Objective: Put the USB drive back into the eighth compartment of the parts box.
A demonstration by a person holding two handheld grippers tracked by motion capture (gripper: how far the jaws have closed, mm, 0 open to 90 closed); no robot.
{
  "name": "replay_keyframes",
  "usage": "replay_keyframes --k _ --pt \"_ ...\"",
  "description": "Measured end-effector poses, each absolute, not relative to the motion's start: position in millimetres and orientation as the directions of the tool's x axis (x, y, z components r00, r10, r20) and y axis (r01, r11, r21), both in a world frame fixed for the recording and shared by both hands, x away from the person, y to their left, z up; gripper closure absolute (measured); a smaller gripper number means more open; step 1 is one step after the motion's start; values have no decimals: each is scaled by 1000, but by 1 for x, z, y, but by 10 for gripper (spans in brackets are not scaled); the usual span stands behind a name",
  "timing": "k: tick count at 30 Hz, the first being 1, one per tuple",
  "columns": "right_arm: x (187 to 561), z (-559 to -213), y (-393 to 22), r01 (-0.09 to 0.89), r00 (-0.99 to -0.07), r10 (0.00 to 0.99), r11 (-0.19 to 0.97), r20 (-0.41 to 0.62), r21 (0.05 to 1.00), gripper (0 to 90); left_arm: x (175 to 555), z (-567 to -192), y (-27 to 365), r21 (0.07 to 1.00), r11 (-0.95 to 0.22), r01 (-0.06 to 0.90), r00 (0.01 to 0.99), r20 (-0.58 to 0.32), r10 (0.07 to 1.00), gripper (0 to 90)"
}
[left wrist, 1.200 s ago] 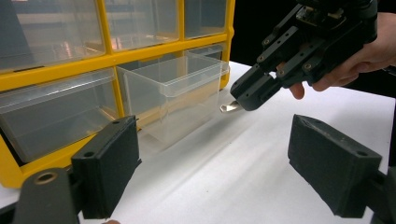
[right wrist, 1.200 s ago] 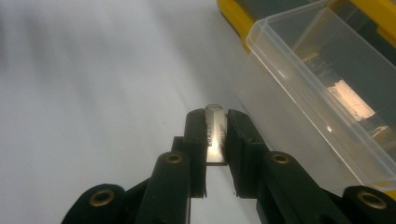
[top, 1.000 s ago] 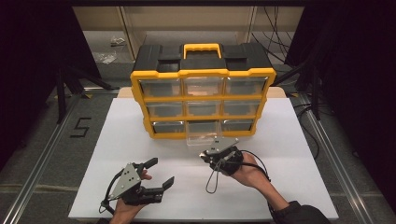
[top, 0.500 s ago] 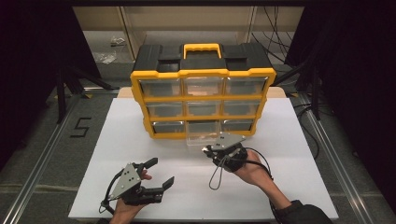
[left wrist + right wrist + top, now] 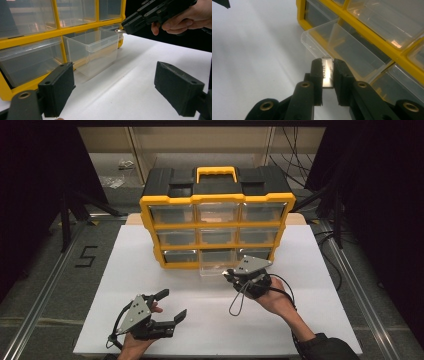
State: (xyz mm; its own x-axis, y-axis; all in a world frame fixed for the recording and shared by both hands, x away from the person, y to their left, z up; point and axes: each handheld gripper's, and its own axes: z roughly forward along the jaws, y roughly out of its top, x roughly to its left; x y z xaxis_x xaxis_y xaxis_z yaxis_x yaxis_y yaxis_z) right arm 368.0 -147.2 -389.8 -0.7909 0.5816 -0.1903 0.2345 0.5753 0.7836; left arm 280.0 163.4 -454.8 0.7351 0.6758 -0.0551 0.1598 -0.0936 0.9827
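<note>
Clear glossy plastic drawer (image 5: 342,42), shiny metal strip (image 5: 327,72) in matt black tongs (image 5: 328,75), smooth white tabletop (image 5: 200,320)

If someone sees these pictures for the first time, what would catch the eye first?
First, the yellow and black organizer with clear drawers, standing at the far side of the white table. Its bottom middle drawer is pulled out and looks empty. The right tongs hold a small flat metal piece just at that drawer's rim, while the left tongs rest open near the table's front edge.
</note>
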Motion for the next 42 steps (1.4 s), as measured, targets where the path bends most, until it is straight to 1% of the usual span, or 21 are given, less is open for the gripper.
replay_keyframes --k 19,42 --pt "376 -385 -154 236 -769 610 550 -192 801 791 280 -455 163 983 -95 160 735 -54 676 161" --pt "390 -384 -145 237 -756 628 526 -185 817 791 281 -455 163 982 -95 161 735 -55 675 161"
